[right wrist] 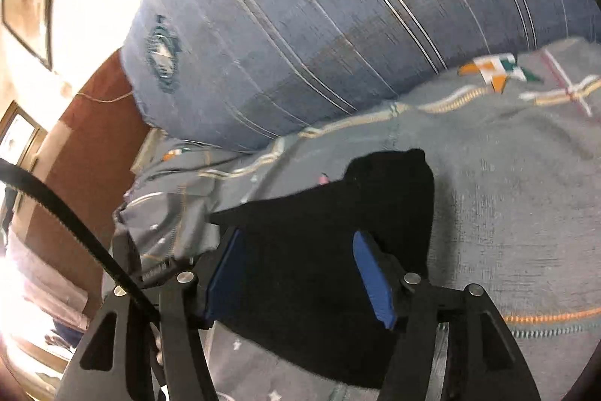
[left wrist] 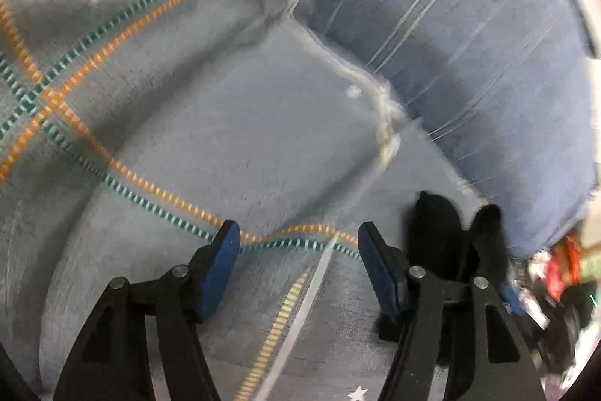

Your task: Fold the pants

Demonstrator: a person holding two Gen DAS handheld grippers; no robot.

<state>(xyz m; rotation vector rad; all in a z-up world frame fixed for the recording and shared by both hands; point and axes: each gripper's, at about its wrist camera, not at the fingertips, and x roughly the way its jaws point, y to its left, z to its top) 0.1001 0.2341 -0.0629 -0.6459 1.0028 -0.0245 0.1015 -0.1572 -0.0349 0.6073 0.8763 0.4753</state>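
Note:
The black pants (right wrist: 338,250) lie as a dark folded piece on the grey bedsheet (right wrist: 507,194). My right gripper (right wrist: 296,239) stands over them, its blue pads wide apart with the black cloth lying between them and not pressed by either pad. In the left wrist view only a small bit of the black pants (left wrist: 439,232) shows, just right of the right finger. My left gripper (left wrist: 296,232) is open above the bare grey bedsheet (left wrist: 225,138), with nothing between its fingers. This view is blurred.
A big blue striped pillow (left wrist: 450,44) (right wrist: 319,25) lies along the far side of the sheet. A reddish-brown wooden panel (right wrist: 86,138) stands at the left, with a black toothed strap (right wrist: 56,205) in front. Colourful clutter (left wrist: 563,273) sits beyond the bed's right edge.

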